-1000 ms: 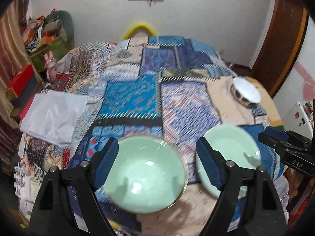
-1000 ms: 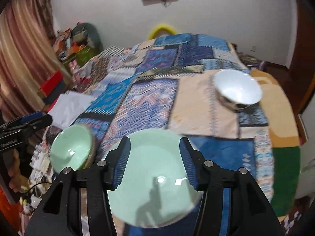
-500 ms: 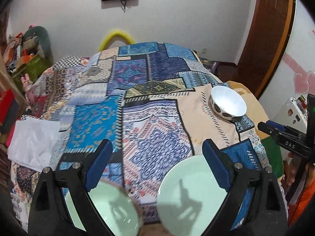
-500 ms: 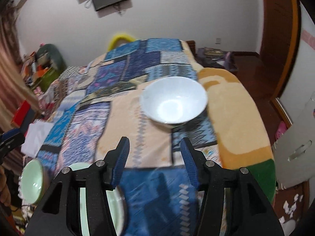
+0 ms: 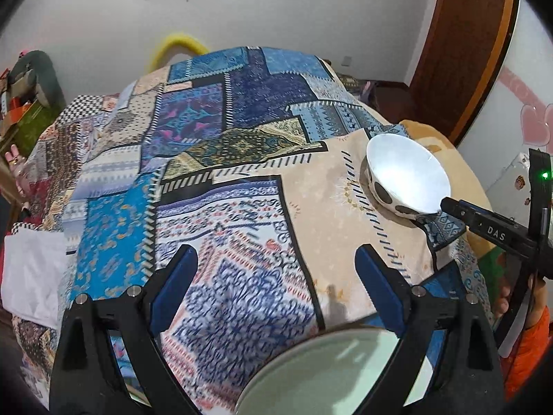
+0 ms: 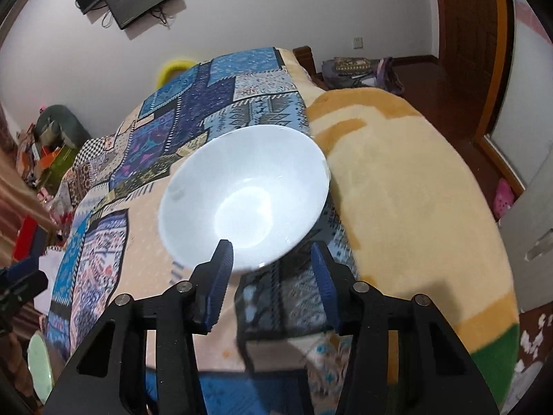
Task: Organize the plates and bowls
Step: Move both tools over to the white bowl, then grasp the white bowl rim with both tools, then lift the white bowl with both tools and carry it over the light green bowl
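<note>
Tongs first: your right tongs (image 6: 271, 256) have just been closing to a narrow gap, w/ the near rim of the white bowl (image 6: 243, 193) between the pads but not pinched. That bowl sits upright on the bed's patchwork blanket (image 6: 211, 110), next to the yellow blanket (image 6: 408, 186). Your left tongs (image 5: 276, 269) are wide, holding nothing. A pale green plate (image 5: 331, 373) lies just below them.
</note>
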Available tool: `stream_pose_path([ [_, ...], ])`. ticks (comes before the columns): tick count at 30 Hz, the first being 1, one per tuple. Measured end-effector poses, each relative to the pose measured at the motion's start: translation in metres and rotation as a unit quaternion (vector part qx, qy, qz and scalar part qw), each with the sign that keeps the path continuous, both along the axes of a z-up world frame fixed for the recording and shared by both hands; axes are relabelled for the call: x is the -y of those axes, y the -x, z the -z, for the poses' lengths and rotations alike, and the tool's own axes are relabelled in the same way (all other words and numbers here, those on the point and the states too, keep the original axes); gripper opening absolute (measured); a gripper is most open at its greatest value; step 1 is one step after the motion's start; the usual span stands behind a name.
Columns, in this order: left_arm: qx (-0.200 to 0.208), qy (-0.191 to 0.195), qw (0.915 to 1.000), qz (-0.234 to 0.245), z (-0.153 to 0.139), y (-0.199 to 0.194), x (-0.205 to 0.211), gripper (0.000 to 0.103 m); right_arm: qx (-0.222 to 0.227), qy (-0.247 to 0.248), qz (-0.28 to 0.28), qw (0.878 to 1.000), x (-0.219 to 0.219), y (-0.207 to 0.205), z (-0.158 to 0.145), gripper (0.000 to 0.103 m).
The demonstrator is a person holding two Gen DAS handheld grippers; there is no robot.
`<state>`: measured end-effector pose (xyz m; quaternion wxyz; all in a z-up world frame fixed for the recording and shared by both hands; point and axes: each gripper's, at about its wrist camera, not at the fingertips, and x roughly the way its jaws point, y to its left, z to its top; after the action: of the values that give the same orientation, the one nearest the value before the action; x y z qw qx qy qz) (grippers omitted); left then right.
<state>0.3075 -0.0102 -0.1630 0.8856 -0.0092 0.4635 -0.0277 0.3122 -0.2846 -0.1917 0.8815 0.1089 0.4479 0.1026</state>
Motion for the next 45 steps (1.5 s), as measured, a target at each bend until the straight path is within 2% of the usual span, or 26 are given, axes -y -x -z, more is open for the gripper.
stream_pose_path([
  [12, -0.016, 0.009, 0.9997, 0.013, 0.023, -0.044, 0.024, 0.093, -0.009, 0.002, 0.001, 1.000, 0.005, -0.020, 0.015, 0.024],
  [18, -0.024, 0.024, 0.9994, 0.009, 0.031, -0.056, 0.031, 0.093, -0.014, -0.017, -0.041, 0.999, -0.006, -0.015, 0.013, 0.022],
  [29, -0.047, 0.021, 0.9987, -0.003, 0.053, -0.068, 0.033, 0.092, -0.022, -0.036, -0.125, 0.991, -0.042, 0.007, 0.011, 0.022],
  [31, -0.053, 0.022, 0.9983, -0.002, 0.057, -0.070, 0.033, 0.086, -0.024, -0.035, -0.132, 0.990, -0.046, 0.009, 0.011, 0.022],
  [33, -0.061, 0.022, 0.9979, 0.002, 0.061, -0.073, 0.035, 0.072, -0.027, -0.029, -0.134, 0.990, -0.049, 0.005, 0.012, 0.023],
  [34, -0.065, 0.021, 0.9977, 0.005, 0.064, -0.074, 0.036, 0.069, -0.029, -0.026, -0.134, 0.990, -0.050, 0.003, 0.012, 0.025],
  [36, -0.074, 0.017, 0.9971, 0.012, 0.068, -0.076, 0.040, 0.048, -0.030, -0.021, -0.130, 0.991, -0.050, -0.002, 0.012, 0.027],
  [38, -0.083, 0.016, 0.9962, 0.021, 0.073, -0.077, 0.043, 0.036, -0.026, -0.018, -0.126, 0.992, -0.050, -0.005, 0.011, 0.027],
  [39, -0.083, 0.019, 0.9961, 0.023, 0.074, -0.077, 0.043, 0.033, -0.026, -0.014, -0.123, 0.992, -0.051, -0.007, 0.012, 0.027],
  [45, -0.074, 0.011, 0.9966, 0.034, 0.074, -0.076, 0.049, 0.029, -0.036, -0.010, -0.090, 0.995, -0.051, -0.021, 0.021, 0.027],
])
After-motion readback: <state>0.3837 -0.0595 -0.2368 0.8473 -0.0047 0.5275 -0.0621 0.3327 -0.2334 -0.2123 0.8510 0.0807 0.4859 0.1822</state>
